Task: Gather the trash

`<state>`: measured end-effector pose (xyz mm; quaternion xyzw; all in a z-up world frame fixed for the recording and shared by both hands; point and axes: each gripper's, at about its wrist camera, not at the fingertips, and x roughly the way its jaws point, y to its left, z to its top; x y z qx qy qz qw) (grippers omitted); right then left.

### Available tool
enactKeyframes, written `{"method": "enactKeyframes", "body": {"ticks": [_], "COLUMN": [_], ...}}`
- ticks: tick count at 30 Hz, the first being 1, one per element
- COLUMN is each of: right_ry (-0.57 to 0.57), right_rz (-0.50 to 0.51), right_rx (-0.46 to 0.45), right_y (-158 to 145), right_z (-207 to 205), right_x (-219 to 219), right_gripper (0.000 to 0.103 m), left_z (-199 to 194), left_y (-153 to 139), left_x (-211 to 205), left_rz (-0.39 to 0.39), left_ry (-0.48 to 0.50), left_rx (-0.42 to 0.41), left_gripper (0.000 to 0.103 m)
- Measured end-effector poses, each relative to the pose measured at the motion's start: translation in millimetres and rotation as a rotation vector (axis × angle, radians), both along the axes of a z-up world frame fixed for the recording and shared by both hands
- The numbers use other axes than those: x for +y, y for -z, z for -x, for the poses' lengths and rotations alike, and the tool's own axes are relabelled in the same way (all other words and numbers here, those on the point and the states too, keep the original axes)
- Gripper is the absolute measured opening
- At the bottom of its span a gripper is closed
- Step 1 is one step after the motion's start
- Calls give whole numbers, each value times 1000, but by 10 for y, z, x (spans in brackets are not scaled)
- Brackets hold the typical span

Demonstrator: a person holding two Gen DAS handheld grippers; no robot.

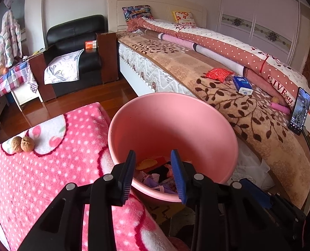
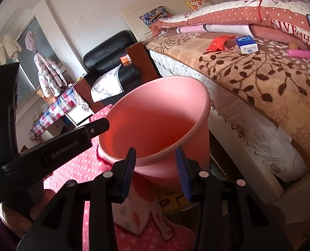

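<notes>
A pink bucket [image 1: 171, 123] stands between a pink dotted blanket and the bed, with several scraps of trash [image 1: 155, 173] at its bottom. My left gripper [image 1: 154, 172] is open and empty over the bucket's near rim. My right gripper [image 2: 158, 167] is open and empty just before the bucket [image 2: 155, 125]; the left gripper's body [image 2: 50, 146] shows at its left. A red wrapper [image 1: 217, 74] and a blue tissue pack [image 1: 242, 84] lie on the bed; both show in the right wrist view, the wrapper [image 2: 218, 42] left of the pack [image 2: 246, 45]. Two walnuts [image 1: 22, 144] lie on the blanket.
The pink dotted blanket [image 1: 40, 177] covers a surface at left. A phone [image 1: 299, 110] leans upright on the bed beside a pink tube [image 1: 279, 106]. A black armchair [image 1: 75, 52] with an orange box [image 1: 90, 45] stands behind. Wooden floor [image 1: 81, 96] lies between.
</notes>
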<state>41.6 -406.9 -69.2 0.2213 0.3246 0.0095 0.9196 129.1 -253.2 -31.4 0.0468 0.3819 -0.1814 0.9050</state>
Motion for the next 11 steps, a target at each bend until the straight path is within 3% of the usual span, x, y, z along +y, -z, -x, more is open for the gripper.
{"method": "enactKeyframes", "body": {"ticks": [11], "right_ry": [-5], "right_rz": [6], "right_rx": [0], "right_y": [-9], "right_z": [5], "right_x": [33], "right_gripper": [40], "left_z": [-15], "left_y": [20], "left_x": [35], "left_rz": [-10], "left_ry": [-14], "left_rx": [11], "left_gripper": [33]}}
